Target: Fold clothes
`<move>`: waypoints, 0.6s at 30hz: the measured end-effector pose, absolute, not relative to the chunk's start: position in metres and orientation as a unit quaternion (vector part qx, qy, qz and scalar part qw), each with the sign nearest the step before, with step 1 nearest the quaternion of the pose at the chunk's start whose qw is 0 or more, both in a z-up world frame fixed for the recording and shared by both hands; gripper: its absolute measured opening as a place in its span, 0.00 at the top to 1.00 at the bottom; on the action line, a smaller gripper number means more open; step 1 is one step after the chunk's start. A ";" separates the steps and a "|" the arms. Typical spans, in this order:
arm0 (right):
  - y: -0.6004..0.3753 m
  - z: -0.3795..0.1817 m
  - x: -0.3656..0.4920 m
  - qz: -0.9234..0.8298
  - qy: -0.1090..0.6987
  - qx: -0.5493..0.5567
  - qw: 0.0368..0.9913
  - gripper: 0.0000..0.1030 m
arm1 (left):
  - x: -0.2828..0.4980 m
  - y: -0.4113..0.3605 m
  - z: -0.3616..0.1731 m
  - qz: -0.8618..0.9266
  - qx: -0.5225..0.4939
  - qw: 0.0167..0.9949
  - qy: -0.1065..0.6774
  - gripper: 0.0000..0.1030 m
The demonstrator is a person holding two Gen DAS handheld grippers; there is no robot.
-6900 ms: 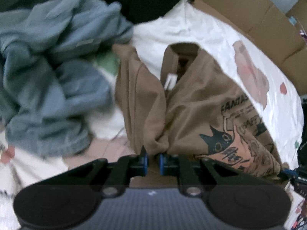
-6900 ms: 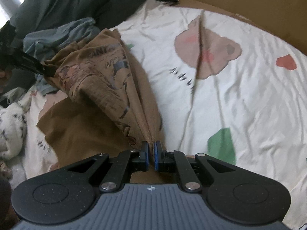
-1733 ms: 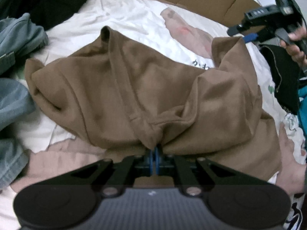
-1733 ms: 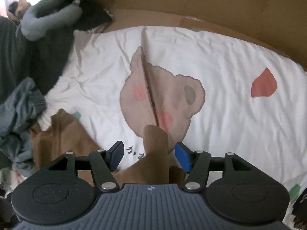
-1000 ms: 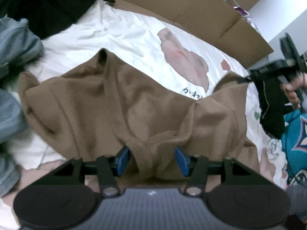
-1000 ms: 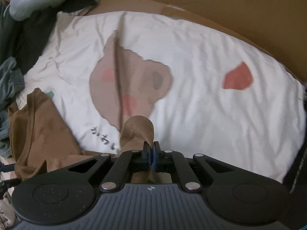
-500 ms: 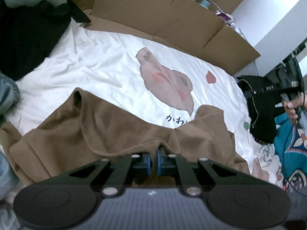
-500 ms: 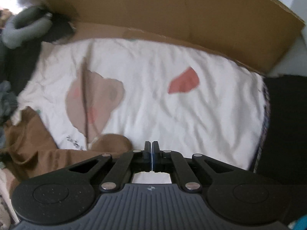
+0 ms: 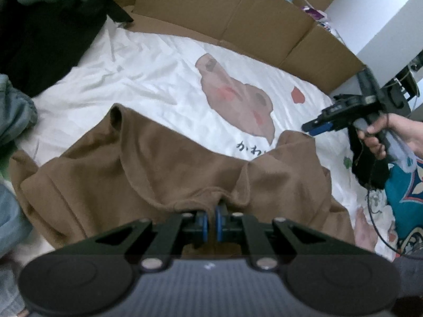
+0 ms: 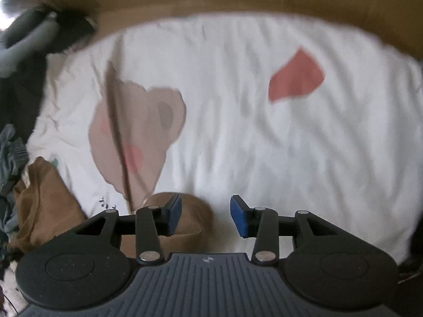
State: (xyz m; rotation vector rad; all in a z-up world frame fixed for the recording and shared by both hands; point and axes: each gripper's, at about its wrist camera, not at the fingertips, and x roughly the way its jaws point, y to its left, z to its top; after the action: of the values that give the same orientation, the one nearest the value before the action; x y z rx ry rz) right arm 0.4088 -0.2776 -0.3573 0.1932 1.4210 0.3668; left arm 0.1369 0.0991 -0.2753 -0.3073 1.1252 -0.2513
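My left tongs (image 9: 211, 220) are clamping shut on the near edge of the brown cotton T-shirt (image 9: 148, 169), where half a second back they were closing and a second back they were standing apart around that same fold. My right tongs (image 10: 205, 218) are opening now, blue pads spreading, after pinching shut a moment ago; the rounded brown sleeve end (image 10: 185, 211) is lying just under the left pad, no longer pressed. In the left wrist view that tool (image 9: 343, 116) is hovering at three o'clock, just off the shirt's right corner. The shirt is lying rumpled on the white bear-print bedsheet (image 9: 148, 68), at six o'clock from the bear. I judge the right side is laid down and I am needing a fresh grip there before the next fold.
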 end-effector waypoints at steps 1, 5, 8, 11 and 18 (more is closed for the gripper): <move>-0.274 -0.365 0.409 0.166 0.655 0.093 0.732 0.54 | 0.136 0.100 -0.275 -0.117 -0.145 0.827 0.531 0.93; -0.257 -0.383 0.408 0.185 0.675 0.092 0.708 0.76 | 0.133 0.100 -0.270 -0.119 -0.140 0.830 0.527 0.93; -0.257 -0.376 0.404 0.185 0.670 0.081 0.714 1.00 | 0.131 0.099 -0.265 -0.118 -0.139 0.835 0.519 0.94; -0.271 -0.358 0.399 0.176 0.652 0.092 0.732 1.00 | 0.131 0.098 -0.259 -0.114 -0.139 0.843 0.507 0.94; -0.338 -0.308 0.381 0.115 0.612 0.123 0.773 1.00 | 0.138 0.091 -0.237 -0.127 -0.132 0.860 0.476 0.96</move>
State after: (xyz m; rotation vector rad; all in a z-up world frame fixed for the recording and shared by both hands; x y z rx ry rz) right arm 0.3811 -0.3376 -0.3080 0.2668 1.3264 0.2483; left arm 0.1379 0.0906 -0.2372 -0.2762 0.9980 -0.2672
